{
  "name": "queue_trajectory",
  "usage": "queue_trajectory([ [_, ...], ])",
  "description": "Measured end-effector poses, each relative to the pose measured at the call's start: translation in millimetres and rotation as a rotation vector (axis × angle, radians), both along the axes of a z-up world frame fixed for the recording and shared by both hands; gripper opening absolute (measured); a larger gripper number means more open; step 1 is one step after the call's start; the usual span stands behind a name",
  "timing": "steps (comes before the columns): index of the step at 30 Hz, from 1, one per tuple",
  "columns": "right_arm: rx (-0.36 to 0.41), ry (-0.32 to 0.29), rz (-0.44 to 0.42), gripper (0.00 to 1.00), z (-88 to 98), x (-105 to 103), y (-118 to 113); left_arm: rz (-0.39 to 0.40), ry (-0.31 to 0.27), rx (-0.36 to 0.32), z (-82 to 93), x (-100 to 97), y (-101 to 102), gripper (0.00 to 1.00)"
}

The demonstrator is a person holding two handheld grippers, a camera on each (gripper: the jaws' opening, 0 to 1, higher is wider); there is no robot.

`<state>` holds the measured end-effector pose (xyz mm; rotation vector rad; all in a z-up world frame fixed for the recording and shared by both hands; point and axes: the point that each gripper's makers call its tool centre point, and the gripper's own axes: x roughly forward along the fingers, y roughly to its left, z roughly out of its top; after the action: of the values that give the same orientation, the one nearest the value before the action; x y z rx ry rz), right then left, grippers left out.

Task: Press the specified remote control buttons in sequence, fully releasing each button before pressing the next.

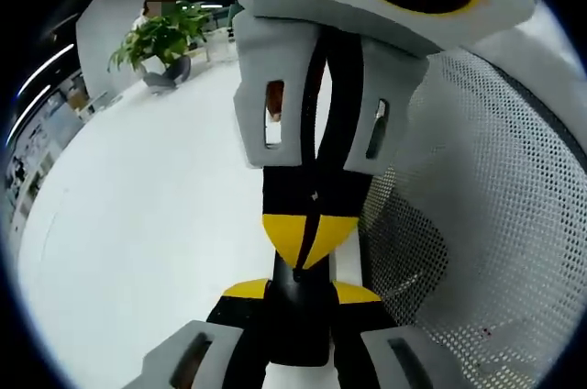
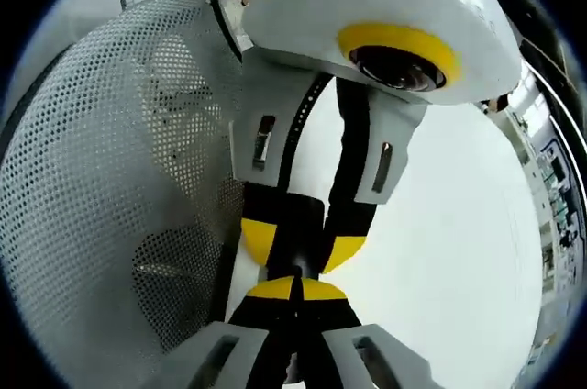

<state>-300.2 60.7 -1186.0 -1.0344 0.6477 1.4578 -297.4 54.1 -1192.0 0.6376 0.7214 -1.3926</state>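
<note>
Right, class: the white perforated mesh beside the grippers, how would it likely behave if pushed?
The perforated mesh is mostly holes, so probably light for its size. It holds a smooth curve in both views, so likely a stiff sheet, not floppy netting. Its base is out of frame, so sliding or tipping can't be judged.

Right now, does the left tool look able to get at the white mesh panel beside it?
Probably yes. The mesh panel lies close alongside the left tool with nothing between; the right tool, tip to tip with it, blocks only straight ahead.
</note>
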Motion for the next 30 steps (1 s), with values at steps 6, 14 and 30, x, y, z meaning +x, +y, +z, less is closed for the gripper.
queue_trajectory([
  [6, 0.019, 0.064, -0.043, 0.00, 2.2, 1.1, 0.0, -0.007, -0.004, 0.011, -0.2, -0.6, -0.5, 0.22],
  [14, 0.114, 0.117, -0.062, 0.00, 4.4, -5.0, 6.7, -0.004, -0.004, 0.015, -0.3, -0.4, -0.7, 0.23],
  [30, 0.094, 0.111, -0.113, 0.00, 2.3, 1.8, 10.0, -0.012, -0.003, 0.015, -0.4, -0.2, -0.1, 0.22],
])
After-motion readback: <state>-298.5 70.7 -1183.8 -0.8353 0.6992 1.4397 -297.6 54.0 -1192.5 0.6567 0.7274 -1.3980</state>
